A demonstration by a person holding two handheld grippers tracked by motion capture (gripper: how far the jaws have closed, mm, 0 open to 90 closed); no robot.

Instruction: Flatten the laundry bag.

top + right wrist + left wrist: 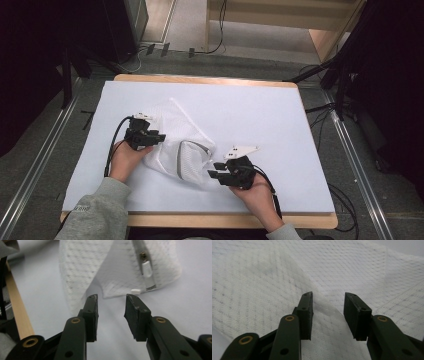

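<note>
A white mesh laundry bag (175, 135) with a grey zipper (181, 160) lies crumpled on the white-covered table (270, 120). My left gripper (150, 136) rests on the bag's left part, open, with a fold of mesh (329, 315) between its jaws. My right gripper (216, 170) is open just right of the bag's near corner. In the right gripper view, the bag's corner (120, 287) and the zipper pull (147, 268) lie just beyond the open fingertips (93, 305); nothing sits between them.
The table's wooden front edge (200, 220) runs near the person's forearms. White covering stretches free to the right (290, 150) and at the back. Cables (320, 107) and stand legs lie on the floor around the table.
</note>
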